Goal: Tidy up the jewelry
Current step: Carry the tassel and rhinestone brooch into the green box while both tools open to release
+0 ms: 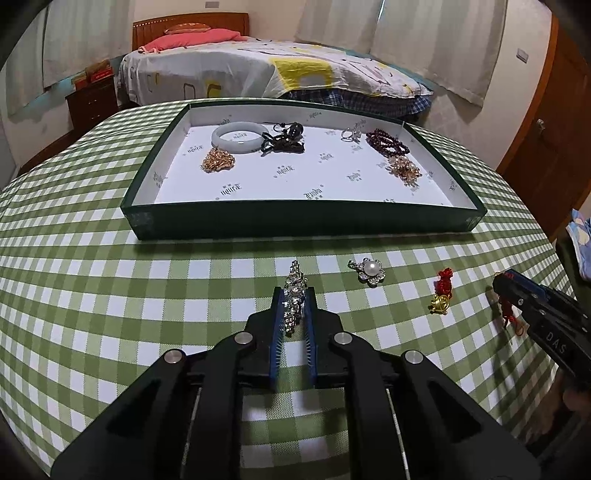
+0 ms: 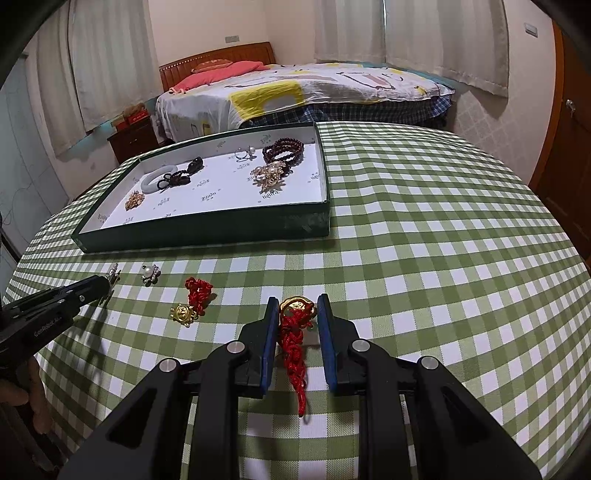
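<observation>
Left tool (image 1: 293,295) clamped on rhinestone brooch (image 1: 295,291); bangle (image 1: 236,138) and beads (image 1: 388,142) inside green tray (image 1: 310,221).

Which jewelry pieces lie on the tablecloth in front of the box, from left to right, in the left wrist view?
Rhinestone brooch between the left gripper's pads → pearl flower brooch → gold bell charm with red knot → red cord charm at the right gripper.

Beyond the surface (image 1: 110,280), which is covered in a green-and-white checked cloth, stands a bed (image 1: 258,70) with a wooden headboard (image 1: 188,27), a pink pillow (image 1: 192,38) and a patterned sheet. A dark nightstand (image 1: 92,101) sits beside it, pale curtains (image 1: 436,40) hang behind, and a wooden door (image 1: 554,129) is at the right.
</observation>
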The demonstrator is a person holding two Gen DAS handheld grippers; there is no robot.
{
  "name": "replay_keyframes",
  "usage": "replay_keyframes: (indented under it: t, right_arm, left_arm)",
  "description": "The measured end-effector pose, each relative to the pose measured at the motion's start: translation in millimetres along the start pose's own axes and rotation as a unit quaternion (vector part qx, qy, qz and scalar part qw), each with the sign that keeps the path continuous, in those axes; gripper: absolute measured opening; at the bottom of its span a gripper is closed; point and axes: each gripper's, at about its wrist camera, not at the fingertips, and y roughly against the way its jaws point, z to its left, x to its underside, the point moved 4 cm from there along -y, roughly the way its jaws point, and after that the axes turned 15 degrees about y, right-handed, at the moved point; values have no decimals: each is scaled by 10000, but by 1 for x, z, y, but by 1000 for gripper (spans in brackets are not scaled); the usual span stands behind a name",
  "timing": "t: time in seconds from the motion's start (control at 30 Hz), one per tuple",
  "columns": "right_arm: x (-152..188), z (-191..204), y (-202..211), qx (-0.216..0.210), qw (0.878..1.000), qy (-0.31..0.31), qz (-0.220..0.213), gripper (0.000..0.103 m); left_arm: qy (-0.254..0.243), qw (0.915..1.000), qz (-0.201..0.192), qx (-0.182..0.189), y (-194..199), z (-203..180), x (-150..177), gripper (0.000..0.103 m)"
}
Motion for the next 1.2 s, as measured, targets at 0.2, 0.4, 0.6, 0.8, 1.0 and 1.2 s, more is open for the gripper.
replay_keyframes:
  t: [0.2,0.4,0.6,0.8,1.0,1.2]
  right_arm:
    - [0,0,0,-3,10000,-1,2,22]
    - [0,1,0,17,10000,25,-14,22]
    - [-5,4,5,-89,9999,-17,-98,22]
    - [-25,7,17,-188,9991,16,-373,22]
    - [-61,12,27,-172,9966,221,-769,22]
    - [-103,20,30,-190,9916,417,-1206,22]
  left_arm:
    - [-93,9999,-111,50,2,-1,-1,7]
    - [-43,9998,-179,105,9,1,-3,7]
    - [-4,9993,-315,182,22,1,-10,7]
    - [79,9980,-545,301,39,1,-26,7]
    - [17,9952,-898,388,52,-4,-52,7]
    - [9,9911,-1240,489,56,-7,-84,7]
